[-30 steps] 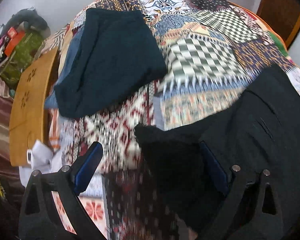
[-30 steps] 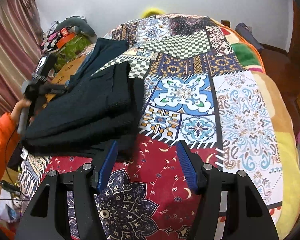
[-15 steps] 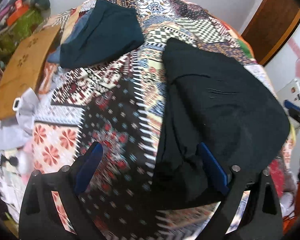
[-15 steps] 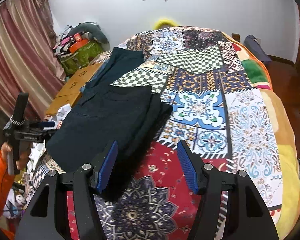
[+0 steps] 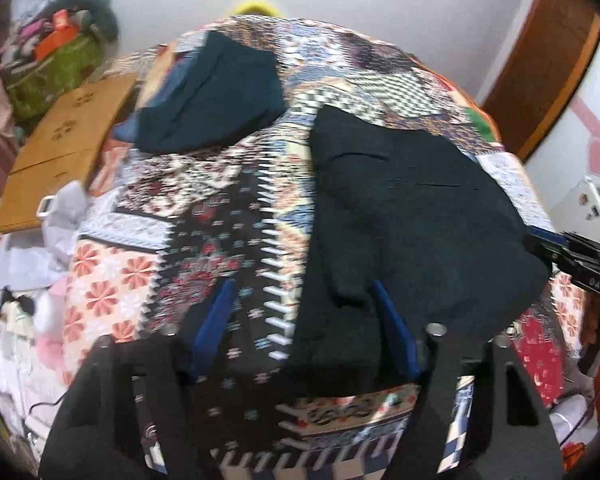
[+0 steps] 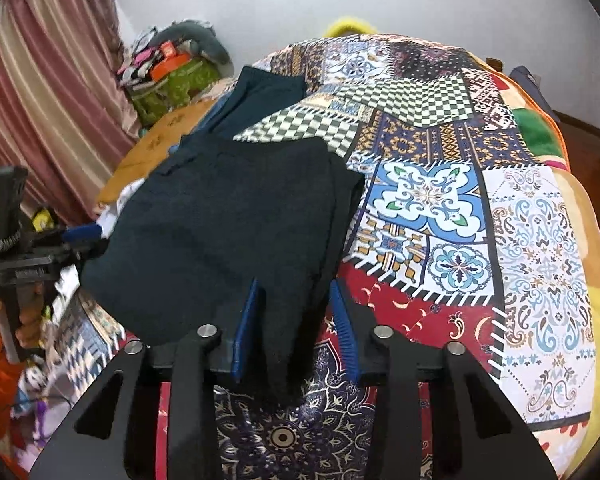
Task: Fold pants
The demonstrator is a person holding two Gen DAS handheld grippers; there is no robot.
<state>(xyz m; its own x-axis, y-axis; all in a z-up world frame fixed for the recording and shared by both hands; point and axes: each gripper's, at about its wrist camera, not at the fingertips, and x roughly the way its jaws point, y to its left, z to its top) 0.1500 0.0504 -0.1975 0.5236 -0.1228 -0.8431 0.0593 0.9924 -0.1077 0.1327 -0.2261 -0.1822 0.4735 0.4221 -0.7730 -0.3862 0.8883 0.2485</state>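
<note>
Folded black pants [image 6: 236, 232] lie on the patchwork quilt [image 6: 428, 200] of a bed; they also show in the left wrist view [image 5: 412, 216]. My right gripper [image 6: 296, 324] has its blue pads on either side of the pants' near corner, jaws partly closed around the cloth with a gap still showing. My left gripper [image 5: 304, 328] is open at the pants' opposite edge; its right pad [image 5: 392, 332] lies on the black cloth, its left pad over bare quilt. The left gripper also appears in the right wrist view [image 6: 80, 236], beside the pants' left edge.
A second folded dark teal garment [image 5: 216, 92] lies farther back on the quilt [image 5: 204, 248], also visible in the right wrist view [image 6: 268, 96]. A wooden board [image 5: 60, 152] and piled clutter [image 5: 48, 52] sit left of the bed. Curtains [image 6: 40, 100] hang at left.
My right gripper moved forward onto the pants' near corner and narrowed its jaws around it. My left gripper drew in close to the pants' other edge, still open.
</note>
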